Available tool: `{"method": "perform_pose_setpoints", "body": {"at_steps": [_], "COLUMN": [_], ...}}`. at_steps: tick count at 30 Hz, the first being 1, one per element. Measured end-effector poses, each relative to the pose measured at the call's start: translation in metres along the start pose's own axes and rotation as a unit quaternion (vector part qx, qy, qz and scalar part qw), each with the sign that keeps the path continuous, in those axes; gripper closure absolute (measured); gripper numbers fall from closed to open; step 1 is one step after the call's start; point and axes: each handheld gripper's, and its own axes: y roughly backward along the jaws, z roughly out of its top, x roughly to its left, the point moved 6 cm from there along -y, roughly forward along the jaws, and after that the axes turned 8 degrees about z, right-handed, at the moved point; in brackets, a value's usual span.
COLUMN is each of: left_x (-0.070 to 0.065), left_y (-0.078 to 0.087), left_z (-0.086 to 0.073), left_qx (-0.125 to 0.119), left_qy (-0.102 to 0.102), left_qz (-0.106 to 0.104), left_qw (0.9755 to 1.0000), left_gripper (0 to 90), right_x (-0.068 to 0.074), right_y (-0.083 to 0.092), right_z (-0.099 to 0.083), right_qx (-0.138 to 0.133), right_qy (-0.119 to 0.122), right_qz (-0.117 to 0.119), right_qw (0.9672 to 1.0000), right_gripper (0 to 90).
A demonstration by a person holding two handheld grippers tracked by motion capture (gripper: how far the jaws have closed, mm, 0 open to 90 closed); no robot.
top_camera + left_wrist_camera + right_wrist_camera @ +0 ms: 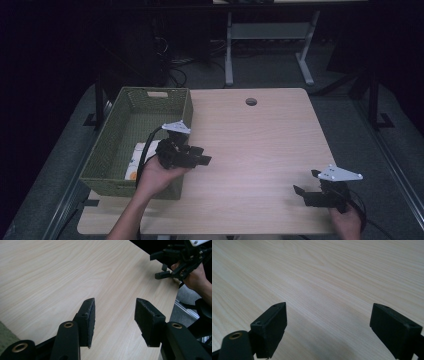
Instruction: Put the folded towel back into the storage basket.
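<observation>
The left claw [202,159] is held just past the right wall of the green basket [112,175], above the bare wooden counter [250,145], its jaws pointing toward the right side of the counter. In the left gripper view the left claw [115,320] is seen with its jaws standing apart, nothing between them but counter [62,277] grain; a grey plate is carried on top of it in the high view. A white box [140,152] with an orange mark is seen lying in the near right corner of the basket, close behind the left hand [157,175], not touched by the claw. The basket stands at the left edge of the counter, its near end reaching almost to the front edge. The right claw [302,187] is held low over the near right corner of the counter, well apart from the left claw, its jaws turned toward the left. In the right gripper view the right claw [328,332] is shown with jaws spread wide and only bare counter [324,277] beyond them. From the left gripper view the right claw [160,265] is seen farther off, gripped by the right hand [195,277] at the counter's edge. A round cable hole [251,101] is set near the far edge of the counter.
</observation>
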Motion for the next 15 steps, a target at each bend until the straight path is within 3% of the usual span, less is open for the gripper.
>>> {"method": "perform_pose_setpoints", "body": {"at_steps": [7,15], "left_x": [-0.008,-0.017], "left_y": [-0.006,-0.016], "left_z": [0.002,0.004], "left_qx": [0.002,-0.003], "left_qy": [-0.010,-0.007], "left_qz": [-0.005,-0.018], "left_qw": [0.9999,0.9998], "left_gripper": [51.0,51.0], "right_x": [0.000,0.000], "right_y": [0.001,0.000], "right_z": [0.000,0.000], "right_qx": [-0.001,0.000], "right_qy": [-0.001,0.000], "right_qz": [0.000,0.001], "right_qw": [1.0000,1.0000], "right_gripper": [13.7,13.7]}}
